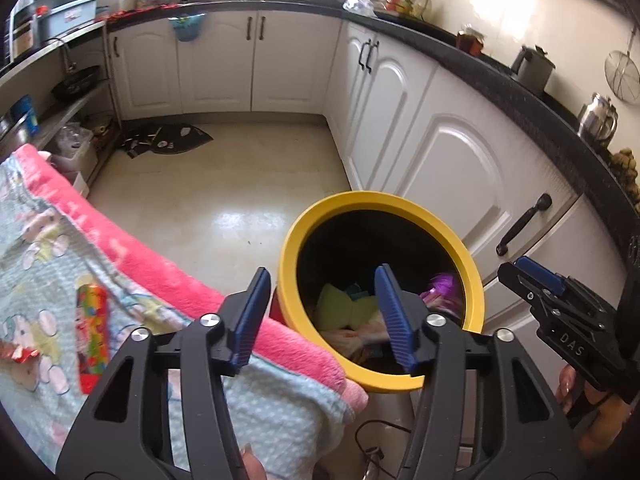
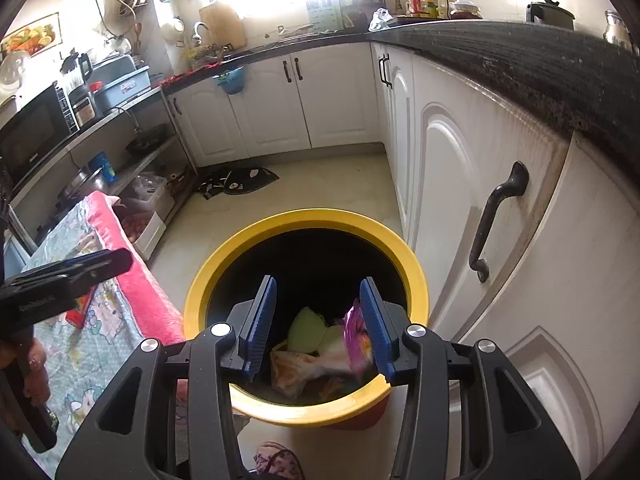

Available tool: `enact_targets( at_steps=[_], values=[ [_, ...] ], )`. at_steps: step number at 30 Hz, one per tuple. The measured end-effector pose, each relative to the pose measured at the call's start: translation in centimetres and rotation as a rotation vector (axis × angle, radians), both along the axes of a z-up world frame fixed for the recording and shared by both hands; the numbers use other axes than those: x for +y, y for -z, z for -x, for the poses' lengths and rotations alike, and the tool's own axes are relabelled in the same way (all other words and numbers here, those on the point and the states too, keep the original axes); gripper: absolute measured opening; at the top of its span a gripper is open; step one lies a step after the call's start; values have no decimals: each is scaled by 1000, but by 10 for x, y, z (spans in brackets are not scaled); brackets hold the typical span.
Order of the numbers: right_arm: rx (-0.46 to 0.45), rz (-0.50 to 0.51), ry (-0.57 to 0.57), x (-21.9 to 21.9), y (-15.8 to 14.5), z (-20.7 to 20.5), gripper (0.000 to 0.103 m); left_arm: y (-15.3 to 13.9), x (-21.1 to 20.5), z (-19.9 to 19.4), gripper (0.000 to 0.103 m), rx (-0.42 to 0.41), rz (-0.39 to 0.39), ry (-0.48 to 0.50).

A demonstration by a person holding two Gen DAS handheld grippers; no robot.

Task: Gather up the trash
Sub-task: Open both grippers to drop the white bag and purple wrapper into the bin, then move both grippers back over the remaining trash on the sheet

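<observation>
Both tools, left (image 1: pixel 322 316) and right (image 2: pixel 318 326), gape empty above trash (image 2: pixel 316 356) in bin (image 2: pixel 224 276).

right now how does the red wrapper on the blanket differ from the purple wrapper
The red wrapper lies flat on the blanket, outside the yellow-rimmed bin; the purple wrapper is inside that bin, on other trash. The red one is long and multicoloured; the purple one looks crumpled and blurred. Neither is held by a gripper.

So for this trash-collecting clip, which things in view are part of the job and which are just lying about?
Part of the job:
- yellow-rimmed bin
- wrappers in the bin
- colourful wrapper on the blanket
- left gripper, right gripper, both open

Lying about:
- blanket
- dark floor mat
- kettle
</observation>
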State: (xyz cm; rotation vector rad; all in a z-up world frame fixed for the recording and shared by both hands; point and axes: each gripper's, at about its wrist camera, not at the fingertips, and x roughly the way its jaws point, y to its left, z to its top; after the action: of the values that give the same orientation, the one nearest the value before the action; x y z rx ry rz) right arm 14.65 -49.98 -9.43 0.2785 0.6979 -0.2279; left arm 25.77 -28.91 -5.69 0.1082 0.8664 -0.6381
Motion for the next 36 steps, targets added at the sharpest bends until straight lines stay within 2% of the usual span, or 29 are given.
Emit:
enact_targets(
  at_steps=[3, 6, 7, 12, 24, 36],
  values=[
    [-9, -1, -8, 4, -3, 2, 44, -9, 13, 5, 62, -18, 12, -23],
    [-21, 5, -21, 10, -8, 3, 47, -16, 24, 11, 68, -37, 21, -43],
    [-28, 7, -28, 12, -12, 4, 47, -19, 29, 13, 75, -44, 23, -53],
    [-67, 16, -47, 26, -27, 8, 55, -33, 52, 20, 90, -67, 49, -99],
    [-142, 43, -99, 52, -64, 16, 64, -65, 112, 42, 92, -135, 84, -202],
    [-216, 48, -188, 93, -98, 30, 71, -100, 207, 65, 92, -209, 118, -349]
  ],
)
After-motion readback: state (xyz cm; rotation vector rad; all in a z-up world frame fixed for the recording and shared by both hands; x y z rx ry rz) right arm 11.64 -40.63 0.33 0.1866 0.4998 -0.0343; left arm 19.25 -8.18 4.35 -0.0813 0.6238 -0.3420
